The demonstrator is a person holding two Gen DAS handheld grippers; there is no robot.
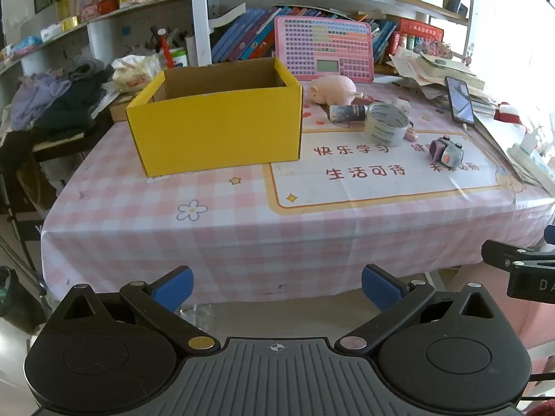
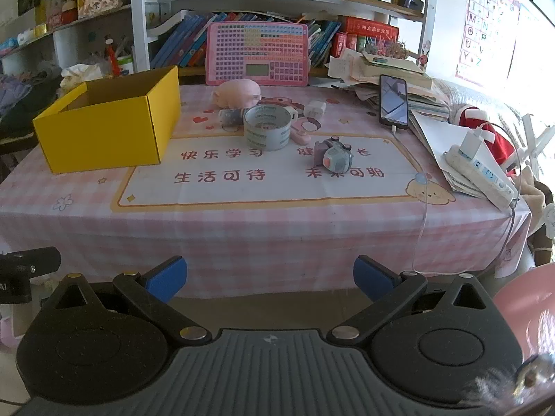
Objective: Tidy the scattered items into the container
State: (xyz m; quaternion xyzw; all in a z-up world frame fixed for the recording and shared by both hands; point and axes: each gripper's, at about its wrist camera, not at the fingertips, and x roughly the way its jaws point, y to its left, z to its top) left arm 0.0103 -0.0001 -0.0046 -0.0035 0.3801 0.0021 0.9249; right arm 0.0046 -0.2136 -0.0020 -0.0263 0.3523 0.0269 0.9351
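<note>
Both the left gripper (image 1: 277,289) and right gripper (image 2: 270,279) hung spread and empty. The tape roll (image 2: 266,127), upright at the yellow box's (image 2: 107,128) three o'clock, risked rolling if nudged off-centre.

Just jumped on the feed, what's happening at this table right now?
Nothing has been picked up yet. Both tools hang open and empty in front of the table's near edge: the left tool and the right tool. The yellow box sits open on the left of the checked cloth. To its right lie the loose items: a pink pig toy, a tape roll, a small tube behind the roll, and a toy camera. None is in the box as far as can be seen.
</note>
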